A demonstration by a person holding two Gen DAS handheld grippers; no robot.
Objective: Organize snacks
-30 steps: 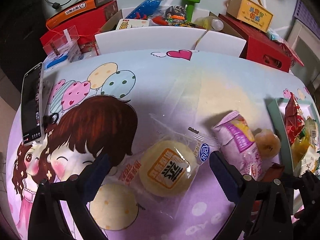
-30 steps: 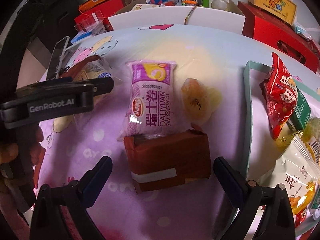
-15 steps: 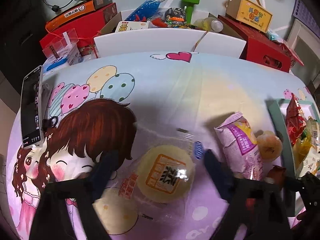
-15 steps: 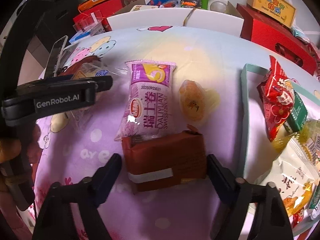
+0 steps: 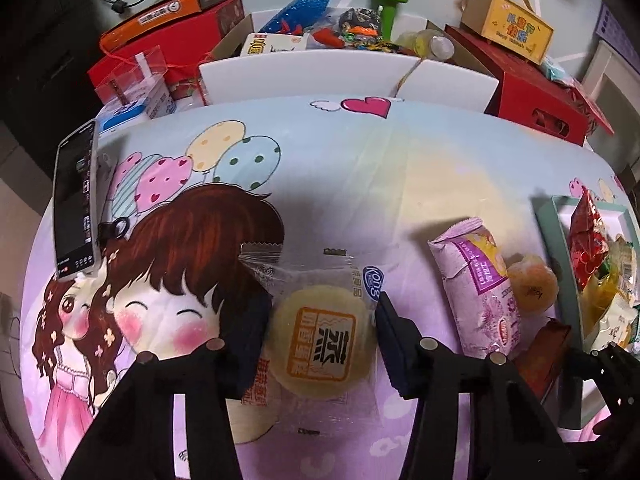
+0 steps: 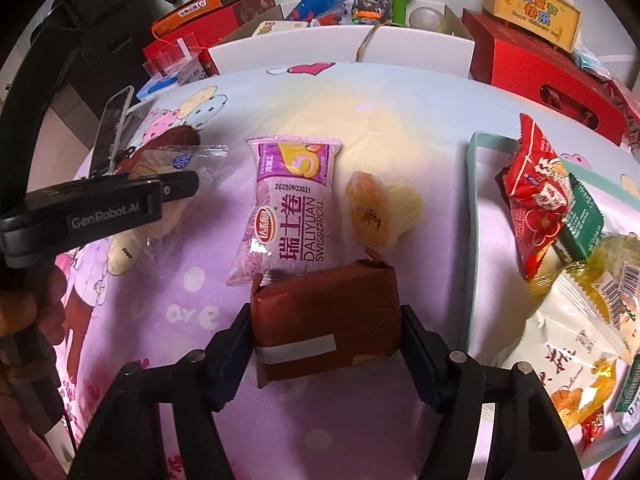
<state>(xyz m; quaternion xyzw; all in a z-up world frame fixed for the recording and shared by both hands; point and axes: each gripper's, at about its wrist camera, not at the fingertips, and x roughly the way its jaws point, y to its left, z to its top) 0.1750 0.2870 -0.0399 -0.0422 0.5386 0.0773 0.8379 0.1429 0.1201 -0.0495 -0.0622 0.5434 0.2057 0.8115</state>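
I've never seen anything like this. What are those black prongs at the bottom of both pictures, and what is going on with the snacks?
No robot here: a person holds a two-finger claw in each hand, each with a camera looking along its fingers. In the left camera's picture, the left claw has closed on a round pastry in a clear wrapper. In the right camera's picture, the right claw has closed on a brown wrapped block. Both lie on a cartoon tablecloth. A purple Swiss roll packet lies nearby; a tray at right holds more snacks.
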